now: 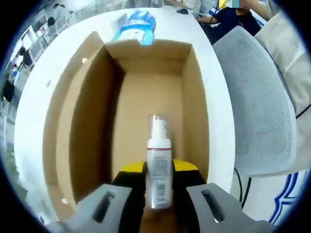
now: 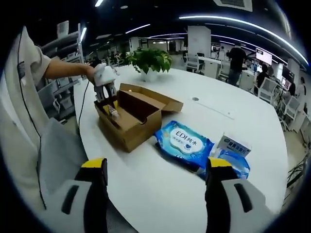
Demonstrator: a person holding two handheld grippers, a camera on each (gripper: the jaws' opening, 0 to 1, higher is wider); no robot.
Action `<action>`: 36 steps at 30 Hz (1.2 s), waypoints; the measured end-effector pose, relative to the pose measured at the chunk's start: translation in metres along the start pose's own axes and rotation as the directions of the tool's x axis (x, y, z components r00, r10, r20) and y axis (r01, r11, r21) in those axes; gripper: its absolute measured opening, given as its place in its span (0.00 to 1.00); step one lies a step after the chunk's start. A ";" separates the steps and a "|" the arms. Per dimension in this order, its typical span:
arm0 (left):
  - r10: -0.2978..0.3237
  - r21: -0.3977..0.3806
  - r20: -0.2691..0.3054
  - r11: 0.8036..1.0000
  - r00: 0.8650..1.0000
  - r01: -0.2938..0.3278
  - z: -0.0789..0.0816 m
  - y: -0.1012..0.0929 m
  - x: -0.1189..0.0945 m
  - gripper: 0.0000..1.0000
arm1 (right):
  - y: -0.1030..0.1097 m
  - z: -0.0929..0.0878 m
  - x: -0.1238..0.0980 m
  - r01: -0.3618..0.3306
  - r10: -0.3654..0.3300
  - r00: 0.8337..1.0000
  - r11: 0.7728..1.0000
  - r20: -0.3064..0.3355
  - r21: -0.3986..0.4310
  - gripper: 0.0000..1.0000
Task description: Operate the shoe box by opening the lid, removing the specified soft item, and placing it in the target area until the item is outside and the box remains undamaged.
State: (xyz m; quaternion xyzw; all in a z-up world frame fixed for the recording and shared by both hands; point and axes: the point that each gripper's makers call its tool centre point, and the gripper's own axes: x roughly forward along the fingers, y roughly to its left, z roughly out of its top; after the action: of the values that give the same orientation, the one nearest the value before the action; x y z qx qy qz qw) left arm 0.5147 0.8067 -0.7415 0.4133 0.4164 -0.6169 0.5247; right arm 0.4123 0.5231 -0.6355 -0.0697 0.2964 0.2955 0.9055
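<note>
While the right gripper view shows two blue wipe packs (image 2: 183, 142) beside the open brown cardboard shoe box (image 2: 130, 127) and the right gripper (image 2: 156, 175) released, the left gripper (image 1: 159, 171) grasps one white spray bottle (image 1: 158, 164), nozzle pointing away, over the box interior.
</note>
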 end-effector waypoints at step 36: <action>-0.065 0.231 0.258 0.973 0.964 0.003 0.117 -0.061 -0.040 0.17 | 0.086 0.034 0.045 -0.237 0.246 0.968 0.960 0.045 -0.147 0.40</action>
State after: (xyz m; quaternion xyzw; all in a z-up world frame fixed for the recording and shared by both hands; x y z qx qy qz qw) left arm 0.4497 0.7143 -0.6623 0.3777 0.2763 -0.7191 0.5137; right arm 0.4085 0.6259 -0.6295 -0.0873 0.2527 0.4258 0.8644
